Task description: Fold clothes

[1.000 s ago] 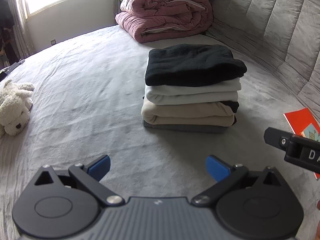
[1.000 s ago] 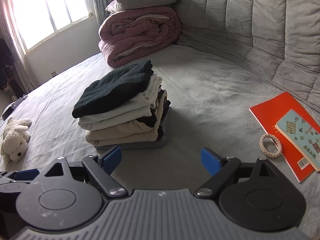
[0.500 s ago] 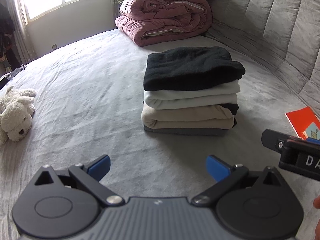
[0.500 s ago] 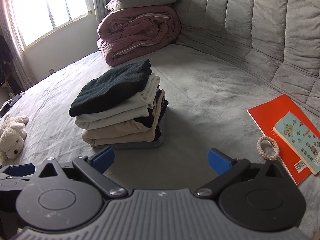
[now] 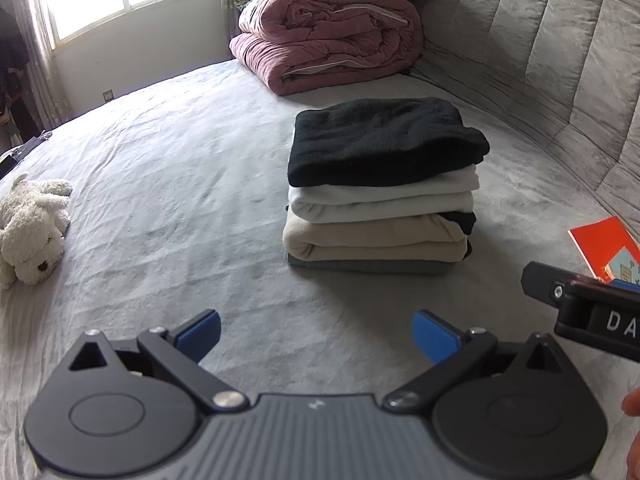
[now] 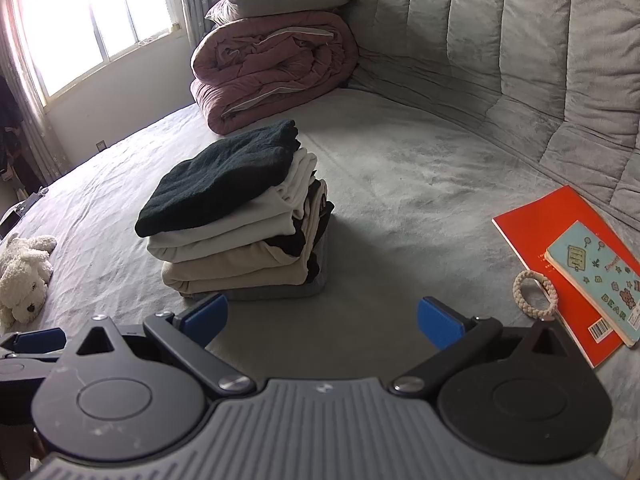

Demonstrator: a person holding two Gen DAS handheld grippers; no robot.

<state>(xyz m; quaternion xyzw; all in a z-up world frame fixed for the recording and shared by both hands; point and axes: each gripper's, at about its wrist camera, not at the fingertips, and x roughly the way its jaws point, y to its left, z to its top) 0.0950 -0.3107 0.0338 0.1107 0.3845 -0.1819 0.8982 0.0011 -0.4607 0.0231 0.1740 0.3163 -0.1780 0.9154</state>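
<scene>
Left wrist view, stack of folded clothes topped by a black knit garment [image 5: 384, 140] on grey bed [image 5: 160, 184], well ahead of left gripper [image 5: 316, 332], jaws released, empty, right gripper [image 6: 322, 320] likewise spread wide, stack ahead-left.

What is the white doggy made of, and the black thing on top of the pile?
The white toy dog looks like soft plush: its coat is shaggy and curly. The black garment on top of the stack seems to be a fuzzy knit or fleece, matte with a slightly nubbly surface. Which fabric exactly, the pictures cannot tell.
</scene>
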